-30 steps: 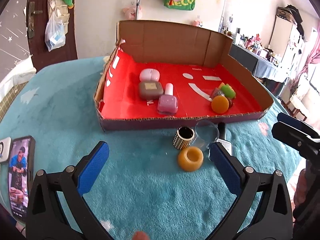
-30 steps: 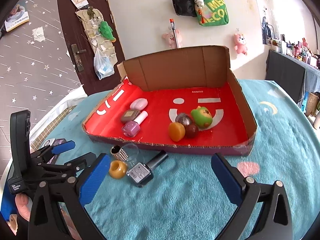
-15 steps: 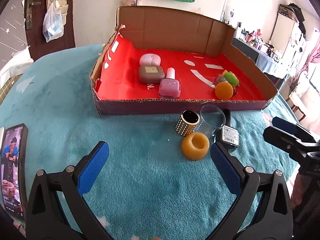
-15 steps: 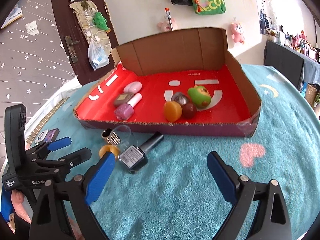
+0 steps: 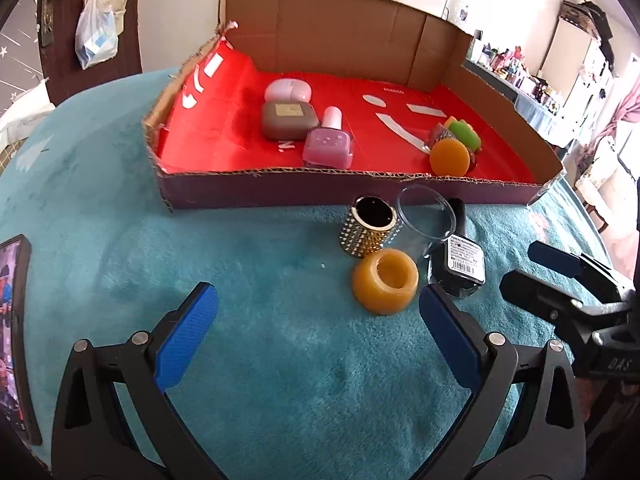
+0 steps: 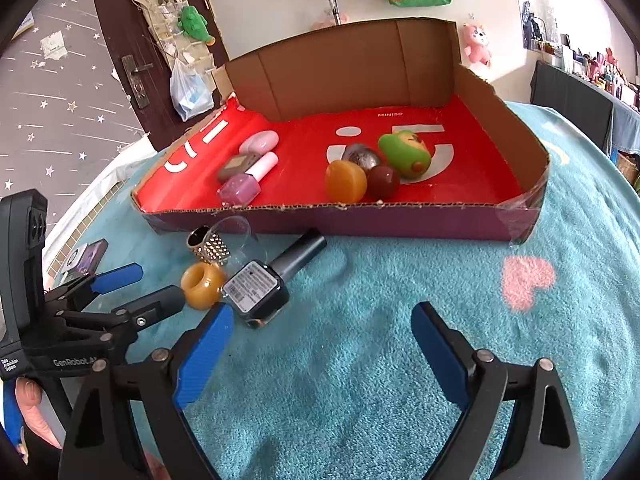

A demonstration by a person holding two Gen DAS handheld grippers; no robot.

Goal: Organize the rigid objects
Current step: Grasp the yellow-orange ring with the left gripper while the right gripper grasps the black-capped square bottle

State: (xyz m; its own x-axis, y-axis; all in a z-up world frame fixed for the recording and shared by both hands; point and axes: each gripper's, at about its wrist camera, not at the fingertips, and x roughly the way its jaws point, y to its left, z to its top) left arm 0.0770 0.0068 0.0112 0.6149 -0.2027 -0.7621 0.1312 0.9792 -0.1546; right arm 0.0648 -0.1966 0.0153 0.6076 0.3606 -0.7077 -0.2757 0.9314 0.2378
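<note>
A lived-in home: plush toys [image 6: 476, 42] and bags on walls.

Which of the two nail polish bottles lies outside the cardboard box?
The dark bottle with the black cap, lying on the teal cloth. The pink bottle lies inside the box.

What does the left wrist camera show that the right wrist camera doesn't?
Only the left wrist view shows the lit phone lying at the left edge. Only the right wrist view shows the pink heart on the teal blanket and the dark red ball. Both show the cardboard tray, amber ring and dark nail polish bottle.
</note>
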